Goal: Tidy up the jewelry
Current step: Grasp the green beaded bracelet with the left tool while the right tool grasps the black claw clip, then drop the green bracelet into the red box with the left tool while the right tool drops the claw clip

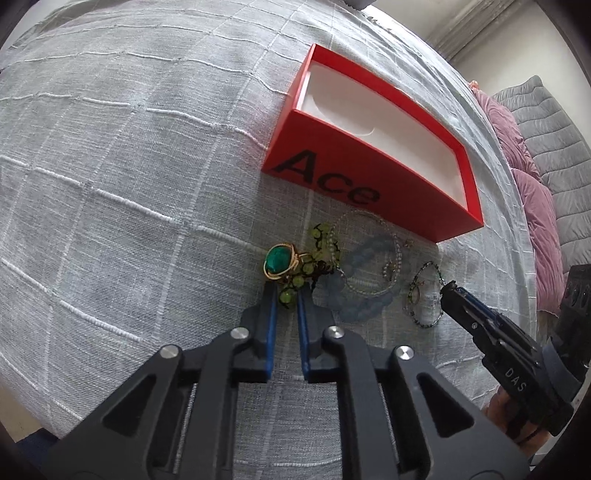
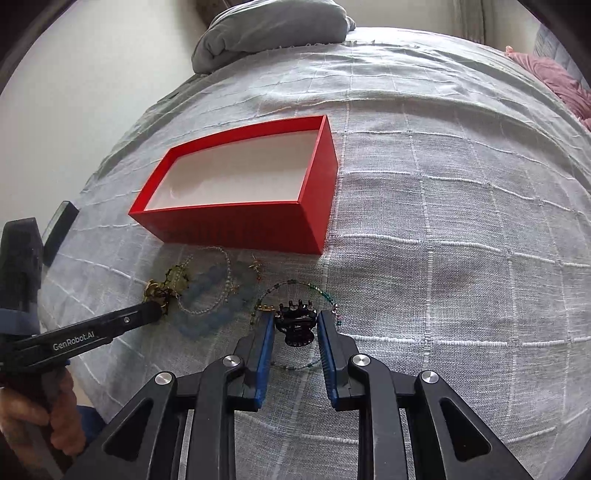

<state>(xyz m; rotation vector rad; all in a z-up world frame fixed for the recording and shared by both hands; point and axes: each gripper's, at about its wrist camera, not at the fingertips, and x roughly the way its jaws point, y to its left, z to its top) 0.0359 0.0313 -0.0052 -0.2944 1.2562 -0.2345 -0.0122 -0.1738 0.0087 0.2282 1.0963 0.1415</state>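
A red open box (image 1: 373, 184) with a white empty inside lies on the bed; it also shows in the right wrist view (image 2: 236, 225). Jewelry lies in front of it: a green-stone gold ring (image 1: 279, 260), a green bead piece (image 1: 295, 288), a blue chain bracelet (image 1: 364, 306), a clear bead bracelet (image 1: 369, 254) and a thin beaded bracelet (image 1: 424, 295). My left gripper (image 1: 286, 291) is narrowly open around the green beads, just below the ring. My right gripper (image 2: 295, 321) is open around a small black hair clip (image 2: 297, 323) lying on the thin beaded bracelet (image 2: 306, 288).
The grey checked bedspread (image 1: 129, 166) covers the whole surface. Pink cushions (image 1: 535, 206) and a grey quilt lie at the right edge. A grey pillow (image 2: 273, 29) sits at the far end. A dark phone-like object (image 2: 61, 229) lies at the left edge.
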